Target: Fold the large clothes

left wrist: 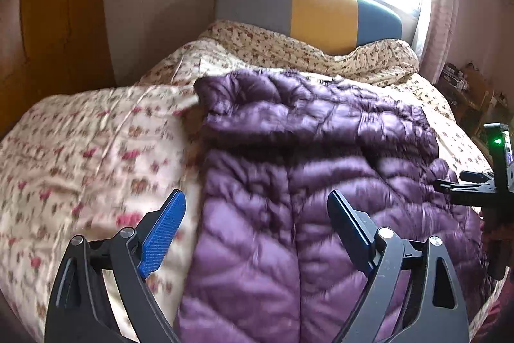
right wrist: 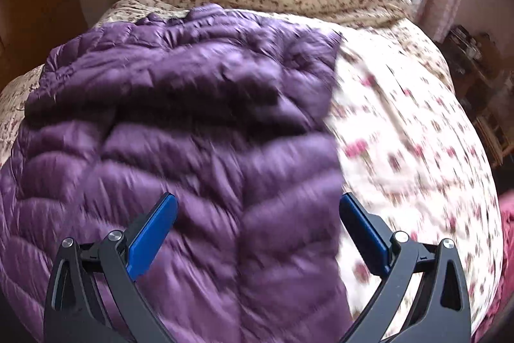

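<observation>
A purple quilted puffer jacket point(left wrist: 321, 166) lies spread lengthwise on the floral bed quilt point(left wrist: 96, 150), its sleeves folded across the body. My left gripper point(left wrist: 257, 233) is open and empty, hovering above the jacket's left edge near its lower end. The jacket point(right wrist: 176, 124) fills the left of the right wrist view. My right gripper point(right wrist: 257, 230) is open and empty, hovering above the jacket's right edge, over the quilt point(right wrist: 401, 134). The right gripper's body point(left wrist: 494, 172) shows at the right edge of the left wrist view.
A grey, yellow and blue headboard point(left wrist: 308, 12) stands at the far end of the bed under a bright window with curtains point(left wrist: 446, 5). A wooden wardrobe point(left wrist: 41, 21) is on the left. Cluttered shelves point(right wrist: 482, 79) stand to the right of the bed.
</observation>
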